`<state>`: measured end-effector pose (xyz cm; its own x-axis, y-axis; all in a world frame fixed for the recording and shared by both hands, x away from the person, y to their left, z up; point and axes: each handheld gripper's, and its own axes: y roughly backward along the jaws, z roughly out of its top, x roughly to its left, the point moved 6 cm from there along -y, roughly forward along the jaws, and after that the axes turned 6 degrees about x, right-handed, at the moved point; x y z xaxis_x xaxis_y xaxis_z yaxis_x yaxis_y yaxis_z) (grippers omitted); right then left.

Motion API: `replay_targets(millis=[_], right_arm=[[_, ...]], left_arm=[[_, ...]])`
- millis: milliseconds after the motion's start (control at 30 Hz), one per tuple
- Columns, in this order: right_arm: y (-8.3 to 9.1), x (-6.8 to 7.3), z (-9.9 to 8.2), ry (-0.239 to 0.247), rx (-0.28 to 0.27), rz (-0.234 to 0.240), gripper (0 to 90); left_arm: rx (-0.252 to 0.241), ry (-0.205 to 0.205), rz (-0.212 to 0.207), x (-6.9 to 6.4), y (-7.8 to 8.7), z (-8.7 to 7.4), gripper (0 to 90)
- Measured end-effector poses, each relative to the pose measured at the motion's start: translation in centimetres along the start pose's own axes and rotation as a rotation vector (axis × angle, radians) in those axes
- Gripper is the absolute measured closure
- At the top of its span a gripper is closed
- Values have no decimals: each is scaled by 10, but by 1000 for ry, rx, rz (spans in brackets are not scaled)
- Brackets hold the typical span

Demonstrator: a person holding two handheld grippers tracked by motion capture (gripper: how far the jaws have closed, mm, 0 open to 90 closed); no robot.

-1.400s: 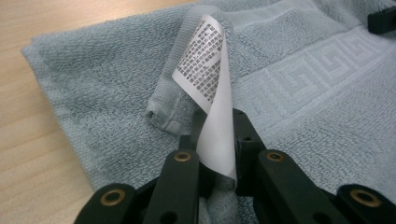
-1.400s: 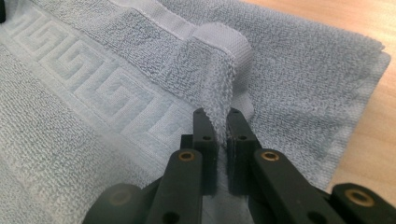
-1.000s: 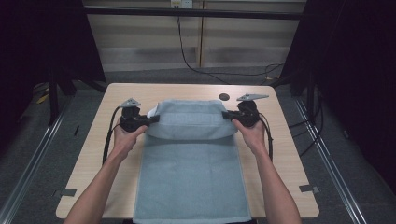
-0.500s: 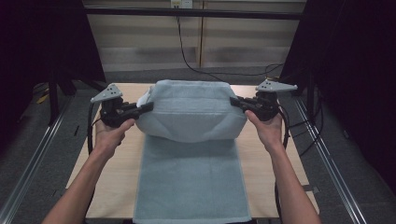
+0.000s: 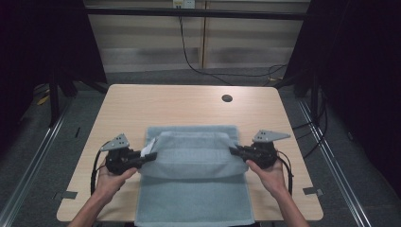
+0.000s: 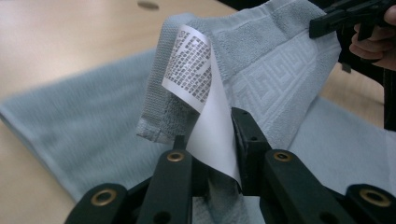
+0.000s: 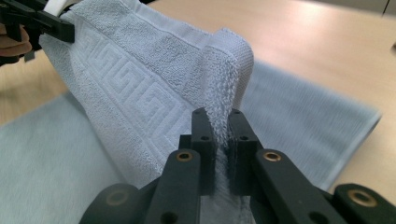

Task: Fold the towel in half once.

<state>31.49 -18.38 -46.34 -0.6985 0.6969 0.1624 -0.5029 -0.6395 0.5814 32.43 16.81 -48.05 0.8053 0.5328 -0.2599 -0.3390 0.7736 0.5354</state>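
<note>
Label (image 6: 196,79) against towel (image 6: 280,70), left claw (image 6: 212,140) view.

Light wooden table (image 5: 142,109) on grey floor (image 5: 42,156), dark curtains (image 5: 359,71) beside.

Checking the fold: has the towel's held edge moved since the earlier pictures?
Yes. The held edge of the towel has come toward the person, away from the table's hole, carried by both grippers.

Light wooden table (image 5: 142,109) with rounded corners and a dark round cable hole (image 5: 227,98) near the far edge; black cable (image 5: 189,56) hanging down the pale wall behind; metal floor rails (image 5: 38,156) flanking both sides; grey carpeted floor (image 5: 350,165).
</note>
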Motion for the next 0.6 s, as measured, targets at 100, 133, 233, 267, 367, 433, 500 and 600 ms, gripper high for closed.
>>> replay_targets(millis=[100,133,233,267,367,433,500,600], right_arm=[[-3,2,-16,-28,4,13,831],[-6,5,-28,-45,25,24,798],[-5,16,-41,-25,69,24,782],[-3,20,-44,-25,67,38,766],[6,30,-52,-19,67,54,730],[10,33,-55,-17,67,61,720],[19,43,-69,-25,73,87,703],[24,49,-84,-30,100,95,690]], left_arm=[[43,-13,5,-4,-5,-12,749],[70,-30,-11,-10,-6,-20,747],[81,-28,-22,-16,-5,-27,710],[96,-28,-23,-20,-4,-33,709],[103,-46,-49,-27,2,-41,685],[107,-46,-52,-30,5,-45,656],[120,-49,-76,-38,13,-57,648],[127,-47,-83,-41,16,-63,613]])
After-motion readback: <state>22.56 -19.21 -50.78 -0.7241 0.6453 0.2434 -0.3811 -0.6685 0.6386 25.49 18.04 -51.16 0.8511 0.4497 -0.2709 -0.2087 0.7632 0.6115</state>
